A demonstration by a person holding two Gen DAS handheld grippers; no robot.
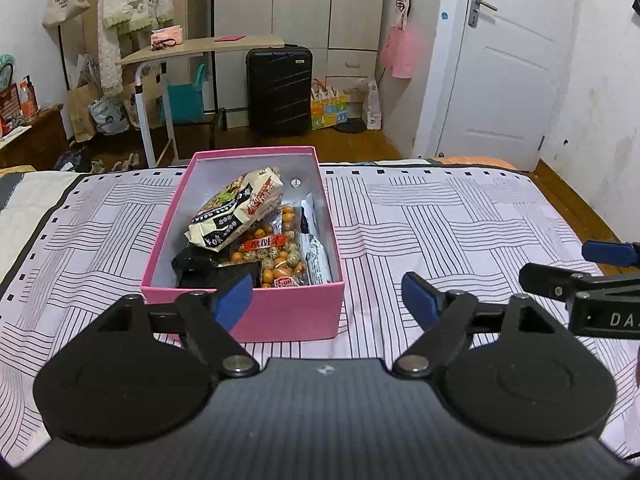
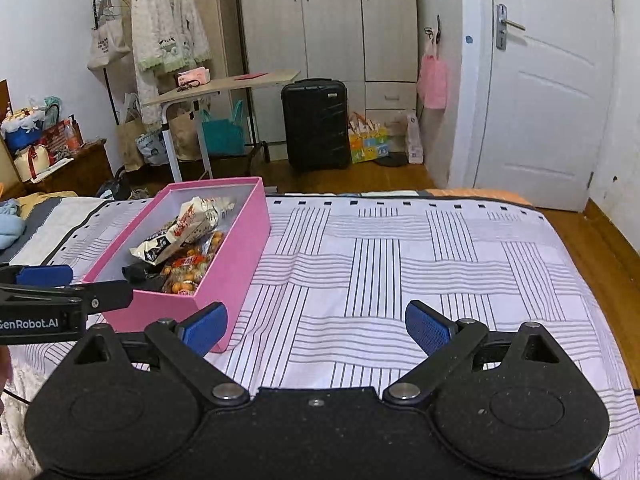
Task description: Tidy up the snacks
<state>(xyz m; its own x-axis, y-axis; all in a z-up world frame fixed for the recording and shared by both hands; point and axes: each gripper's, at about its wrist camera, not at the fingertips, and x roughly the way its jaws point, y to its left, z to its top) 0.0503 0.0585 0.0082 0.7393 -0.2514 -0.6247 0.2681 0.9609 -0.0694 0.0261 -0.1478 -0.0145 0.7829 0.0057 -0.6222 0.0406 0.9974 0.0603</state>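
Both tongs (image 1: 328, 298) (image 2: 316, 328) gape empty; snacks (image 1: 256, 236) fill pink box (image 1: 288, 312).

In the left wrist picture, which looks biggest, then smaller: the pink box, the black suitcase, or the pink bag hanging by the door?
1. pink box
2. black suitcase
3. pink bag

The box sits nearest the camera, which makes it look bigger.

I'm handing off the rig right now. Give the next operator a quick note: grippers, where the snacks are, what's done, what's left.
Left gripper: open, empty, just short of the pink box.
Right gripper: open, empty, over bare bedsheet beside the box.
Snacks: cream bag, peanut pack, white bar and a black packet all lie in the box.
Done: no loose snacks visible on the bed.
Left: perhaps tidying inside the box; no lid in view.
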